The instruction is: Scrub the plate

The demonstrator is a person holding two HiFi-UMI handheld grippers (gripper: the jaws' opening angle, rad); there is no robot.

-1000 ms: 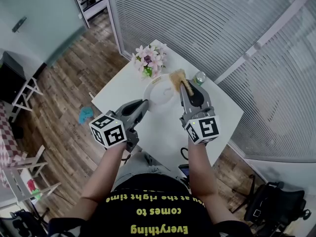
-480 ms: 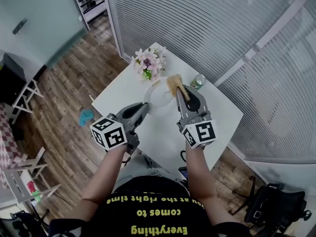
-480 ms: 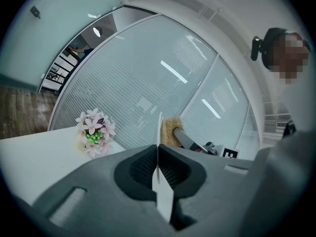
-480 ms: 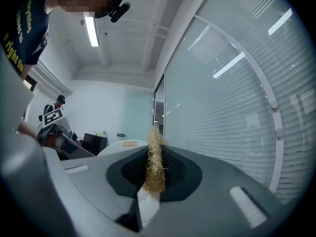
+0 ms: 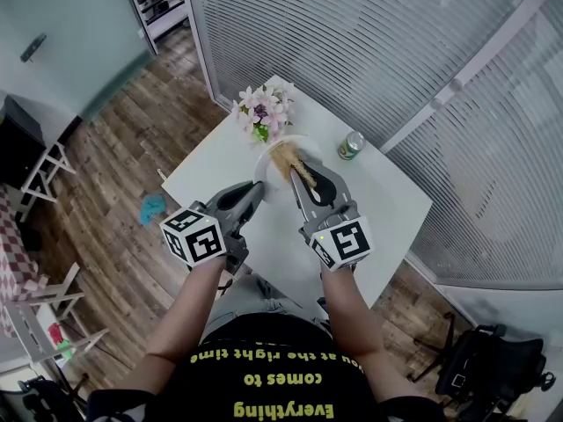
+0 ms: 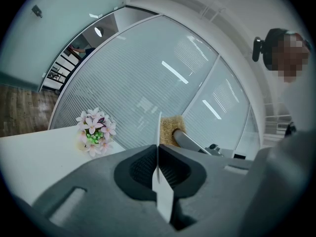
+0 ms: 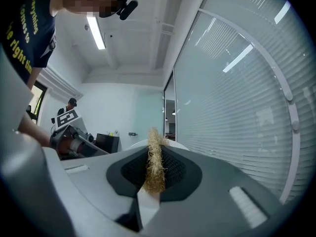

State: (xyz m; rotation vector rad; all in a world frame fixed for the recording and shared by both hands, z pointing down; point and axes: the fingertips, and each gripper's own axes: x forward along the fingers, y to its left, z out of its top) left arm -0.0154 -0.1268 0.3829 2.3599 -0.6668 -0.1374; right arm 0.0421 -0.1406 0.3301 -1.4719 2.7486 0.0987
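A white plate (image 5: 308,148) is held over the white table (image 5: 387,209), gripped at its near rim by my left gripper (image 5: 258,185). In the left gripper view the plate (image 6: 159,142) shows edge-on as a thin upright line between the shut jaws of the left gripper (image 6: 158,169). My right gripper (image 5: 300,177) is shut on a tan fibrous scrub pad (image 5: 286,159), which lies against the plate's face. In the right gripper view the pad (image 7: 155,159) is pinched between the jaws of the right gripper (image 7: 154,174). The pad (image 6: 171,129) also shows just right of the plate's edge.
A bunch of pink flowers (image 5: 266,108) stands at the table's far corner, close behind the plate. A green can (image 5: 353,144) stands near the right edge. Slatted glass walls run behind the table. A blue object (image 5: 153,206) lies on the wooden floor.
My right gripper has carried the scrub pad leftward, from beside the can onto the plate's face. The left gripper and the plate have stayed in place.
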